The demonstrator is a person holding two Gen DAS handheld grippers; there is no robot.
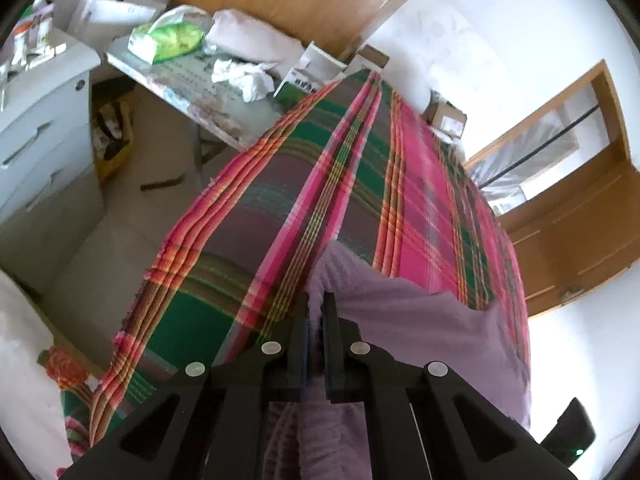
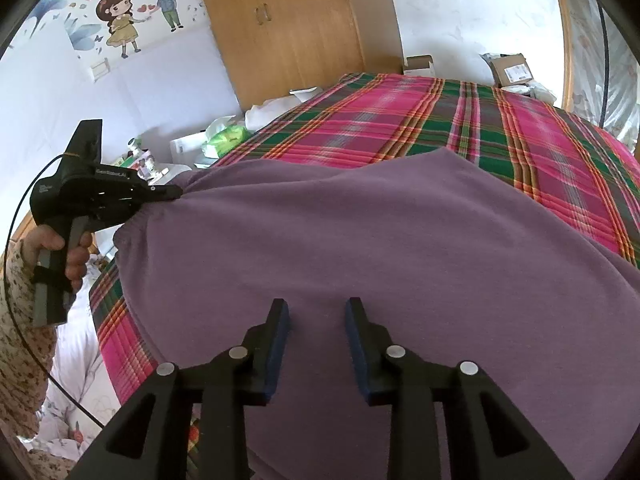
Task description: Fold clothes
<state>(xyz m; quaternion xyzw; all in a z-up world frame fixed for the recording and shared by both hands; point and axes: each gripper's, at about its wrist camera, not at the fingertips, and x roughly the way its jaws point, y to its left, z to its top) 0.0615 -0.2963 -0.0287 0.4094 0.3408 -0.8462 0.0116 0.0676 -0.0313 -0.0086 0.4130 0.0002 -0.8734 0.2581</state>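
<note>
Right gripper: we find the black two-finger right gripper nearest the lens, its blue-padded fingers spread apart above the cloth with nothing between them.
Left gripper: in the left wrist view we find the black two-finger left gripper with its fingers drawn nearly together and a bunched fold of cloth pinched between the pads; the right wrist view shows the same tool gripping the garment's gathered edge at the left.
Garment: we record one plain purple knit garment, spread wide across the bed and filling most of the right wrist view; its left edge is puckered where the left gripper holds it.
Support: the garment lies on a pink, green and orange plaid bedspread, which shows beyond and on both sides of it.
Operator: we see a hand with a floral sleeve around the left tool's grey handle, and a black cable trailing from it.
Surroundings: a wooden wardrobe stands beyond the bed; a cluttered side table carrying a green tissue pack stands just beside the bed's far left edge.
</note>
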